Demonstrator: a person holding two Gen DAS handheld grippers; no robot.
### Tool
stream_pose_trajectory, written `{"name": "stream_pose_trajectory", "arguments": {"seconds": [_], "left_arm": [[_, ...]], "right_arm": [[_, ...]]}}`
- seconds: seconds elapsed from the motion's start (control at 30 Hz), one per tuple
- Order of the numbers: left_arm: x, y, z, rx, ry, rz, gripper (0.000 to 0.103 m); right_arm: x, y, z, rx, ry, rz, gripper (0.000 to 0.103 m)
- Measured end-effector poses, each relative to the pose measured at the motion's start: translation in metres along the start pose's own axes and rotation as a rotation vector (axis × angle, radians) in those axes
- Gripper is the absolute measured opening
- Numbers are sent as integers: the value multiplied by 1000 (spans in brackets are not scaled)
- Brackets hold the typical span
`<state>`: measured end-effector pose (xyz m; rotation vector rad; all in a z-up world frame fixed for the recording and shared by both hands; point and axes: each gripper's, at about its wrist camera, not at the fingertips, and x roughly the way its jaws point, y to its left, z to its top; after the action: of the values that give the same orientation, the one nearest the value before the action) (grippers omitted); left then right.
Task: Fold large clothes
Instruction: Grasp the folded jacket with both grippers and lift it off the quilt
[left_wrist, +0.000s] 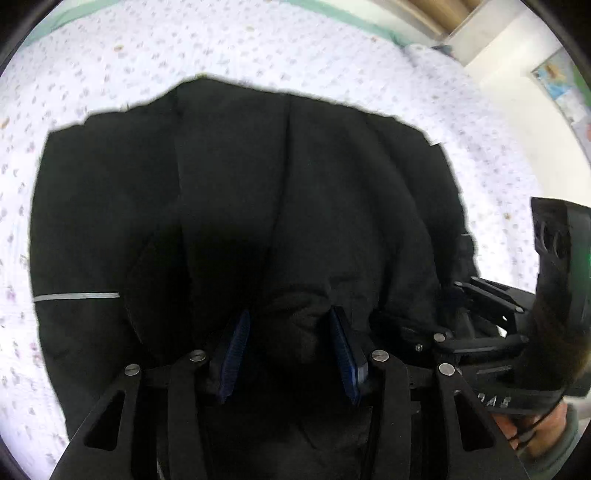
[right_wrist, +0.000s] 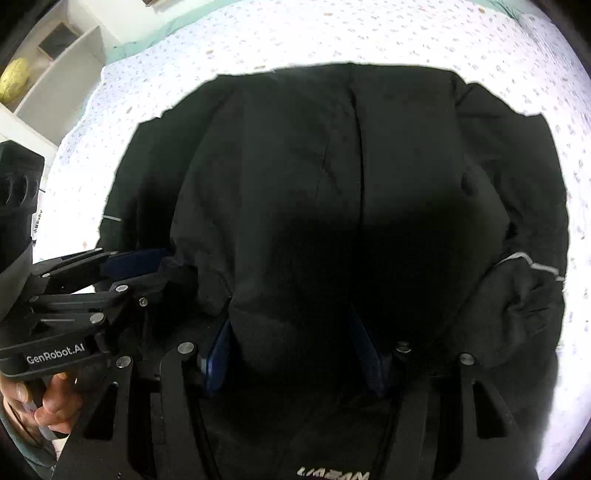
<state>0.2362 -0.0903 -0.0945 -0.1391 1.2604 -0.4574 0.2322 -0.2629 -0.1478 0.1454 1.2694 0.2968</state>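
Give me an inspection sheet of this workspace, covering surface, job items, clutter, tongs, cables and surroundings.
Surface: bed sheet, white with small floral print, green edge at the far side.
Job's things: black jacket spread on the sheet, thin reflective stripes on its sleeves.
Clutter: nothing seen on the sheet.
Tongs: left tongs and right tongs each have a bunched fold of jacket between blue pads; whether the pads press cannot be told.
Cables: nothing seen.
Surroundings: white shelves with a yellow object; a poster on the wall.
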Motion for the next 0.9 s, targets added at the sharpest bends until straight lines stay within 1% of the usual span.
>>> {"name": "stream_pose_trajectory", "arguments": {"seconds": [0.07,0.13,0.2,0.23,0.3,0.33,0.37,0.4,0.43,0.47,0.5,0.57,0.63,0.7,0.77,0.83,0.9], "left_arm": [[-23,-3,-4,8,-31,-40,47],[-52,-7,-14,26,-83,-89,47],[-66,-7,-21,27,-111,-124,47],[-66,-6,-25,17,-108,-138,47],[-51,-4,-27,-4,-76,-122,47],[-36,0,-28,-23,-44,-108,47],[-22,1,-22,-40,-12,-103,47],[-4,4,-25,-49,29,-97,47],[12,5,-30,-44,58,-69,46],[23,5,-30,-32,65,-45,46],[29,2,-31,-10,61,-22,46],[31,-2,-30,6,55,0,46],[22,-4,-29,4,52,-10,46],[6,-6,-31,4,40,-34,46],[-23,-6,-42,19,14,-54,46],[-52,-2,-57,32,-17,-61,47],[-74,8,-72,15,-22,-39,47]], "right_arm": [[-18,4,-2,-18,-23,14,63],[-42,11,-8,-54,-73,24,63],[-60,20,-18,-91,-121,28,63],[-61,23,-19,-97,-125,29,63],[-51,26,-25,-100,-104,16,63],[-43,23,-26,-97,-84,1,62],[-30,21,-27,-86,-49,-21,59],[-21,20,-22,-72,-16,-34,59],[-6,16,-22,-56,23,-42,59],[5,11,-24,-45,35,-38,59],[11,8,-27,-36,28,-29,59],[13,9,-29,-37,18,-35,59],[10,13,-29,-56,15,-48,59],[0,13,-31,-58,15,-33,59],[-15,10,-35,-44,6,-4,59],[-38,2,-43,-39,-28,10,59],[-59,-12,-56,-21,-47,6,59]]}}
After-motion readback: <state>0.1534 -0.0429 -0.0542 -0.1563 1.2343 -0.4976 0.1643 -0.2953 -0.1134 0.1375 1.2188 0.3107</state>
